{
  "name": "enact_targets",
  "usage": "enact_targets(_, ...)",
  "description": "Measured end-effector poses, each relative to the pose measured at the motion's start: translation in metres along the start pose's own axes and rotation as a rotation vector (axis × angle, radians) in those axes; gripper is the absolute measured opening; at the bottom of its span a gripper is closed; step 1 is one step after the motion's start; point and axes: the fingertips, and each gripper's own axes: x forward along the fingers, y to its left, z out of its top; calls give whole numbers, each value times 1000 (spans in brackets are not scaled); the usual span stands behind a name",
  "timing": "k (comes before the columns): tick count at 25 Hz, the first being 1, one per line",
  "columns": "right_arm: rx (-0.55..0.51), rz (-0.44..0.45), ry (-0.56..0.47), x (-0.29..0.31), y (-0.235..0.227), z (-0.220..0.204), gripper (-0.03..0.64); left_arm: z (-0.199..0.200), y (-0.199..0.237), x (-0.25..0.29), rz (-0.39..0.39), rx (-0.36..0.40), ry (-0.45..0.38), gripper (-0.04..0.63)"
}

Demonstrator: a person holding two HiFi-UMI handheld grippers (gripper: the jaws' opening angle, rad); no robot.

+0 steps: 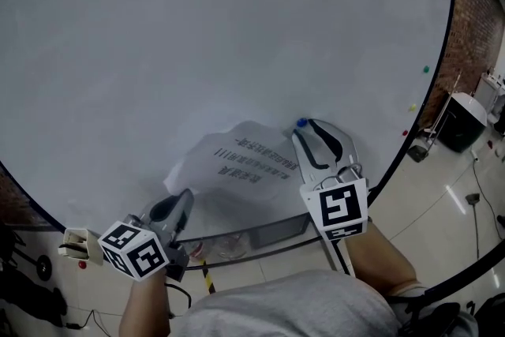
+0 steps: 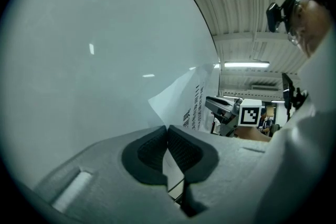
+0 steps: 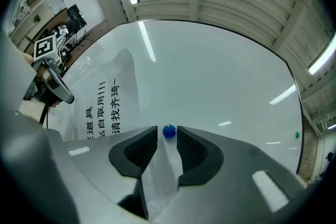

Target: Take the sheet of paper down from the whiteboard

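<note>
A creased sheet of paper (image 1: 246, 166) with printed lines hangs low on the whiteboard (image 1: 221, 35), its lower left part bulging off the board. A blue magnet (image 1: 301, 123) pins its upper right corner. My right gripper (image 1: 304, 128) is open, and in the right gripper view the magnet (image 3: 168, 132) sits in the narrow gap between the tips of that gripper (image 3: 167, 129), with paper (image 3: 107, 105) under the jaws. My left gripper (image 1: 187, 196) is at the sheet's lower left edge. The left gripper (image 2: 168, 129) is shut there, with a strip of the paper (image 2: 181, 102) pinched between its pads.
Small green (image 1: 426, 69), yellow (image 1: 412, 107) and red (image 1: 405, 132) magnets dot the board's right edge. The board's tray (image 1: 264, 235) runs just below the sheet. A black bin (image 1: 461, 122) stands on the floor at right, by a brick wall (image 1: 472, 20).
</note>
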Motion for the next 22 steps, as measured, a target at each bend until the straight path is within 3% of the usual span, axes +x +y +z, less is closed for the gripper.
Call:
enact_targets(3, 15, -29, 10, -33, 24, -6, 102, -28, -7, -21, -56, -12, 27, 2)
enact_targets(5, 82, -2, 52, -50, 41, -22, 56, -45, -9, -22, -92, -36, 45, 2)
enact_targets(7, 155, 61, 95, -64, 56, -38, 3, -55, -15, -16, -122, -51, 57, 2)
enact_targets(13, 247, 269, 249, -115, 123, -68, 2, -82, -38, -38, -192, -67, 89, 2)
enact_targets(17, 330, 347, 315, -147, 122, -86, 2, -88, -72, -41, -168, -40, 101, 2)
enact_targets(22, 340, 413, 345, -214, 165, -90, 2, -126, -102, -91, -117, -9, 111, 2)
